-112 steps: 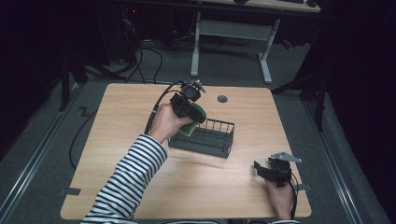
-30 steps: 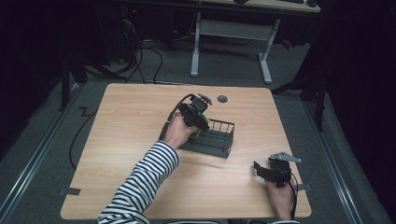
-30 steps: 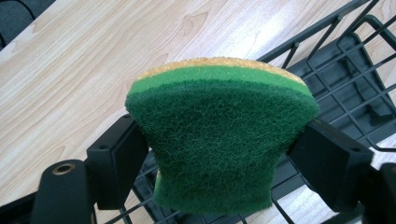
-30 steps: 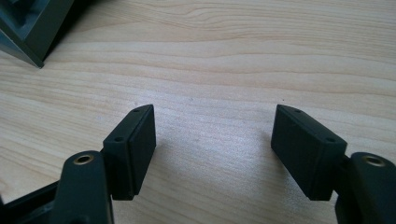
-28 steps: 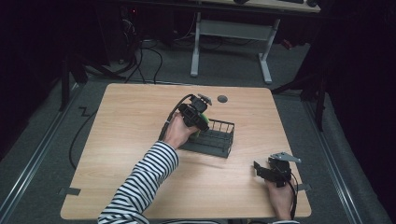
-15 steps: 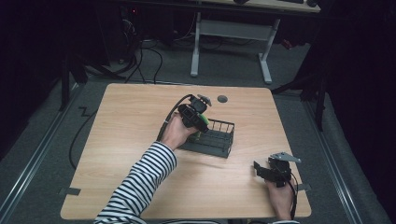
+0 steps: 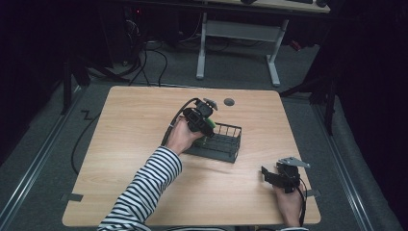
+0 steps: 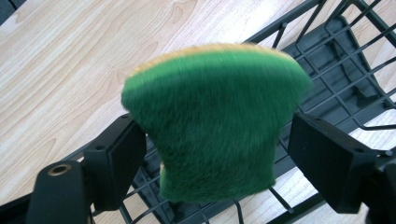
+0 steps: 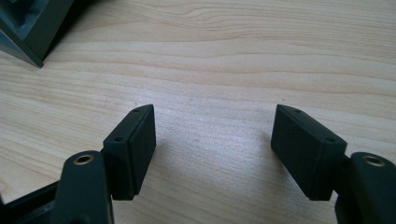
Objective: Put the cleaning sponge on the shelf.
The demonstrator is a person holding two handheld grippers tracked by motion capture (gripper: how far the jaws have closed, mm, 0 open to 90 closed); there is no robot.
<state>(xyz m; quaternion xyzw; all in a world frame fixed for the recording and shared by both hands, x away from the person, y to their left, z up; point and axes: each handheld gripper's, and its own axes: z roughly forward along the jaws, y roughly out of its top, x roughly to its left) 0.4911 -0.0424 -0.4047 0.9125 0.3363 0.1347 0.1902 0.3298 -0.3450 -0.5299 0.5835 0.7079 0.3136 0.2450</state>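
A green scouring sponge point(image 8: 215, 121) with a yellow back hangs blurred between the jaws of my left gripper point(image 8: 217, 140). Those jaws stand wide, and a gap shows between the sponge and the right pad point(image 8: 327, 158). Under it lies the black wire basket point(image 8: 336, 56). From above, the left gripper point(image 7: 199, 120) is over the left end of the basket point(image 7: 226, 144), with the sponge point(image 7: 208, 126) green beneath it. My right gripper point(image 7: 267, 173) rests near the table's front right, and its jaws point(image 9: 212, 140) are open over bare wood.
A round cable hole point(image 7: 229, 102) sits at the table's back edge behind the basket. A black cable point(image 7: 77, 144) hangs off the left side. A dark corner of the basket point(image 9: 28, 28) shows at the top left of the right gripper view.
The left hand carried the sponge a little right and lower over the basket's left end. The jaws now stand apart from the sponge. The right gripper has not moved.
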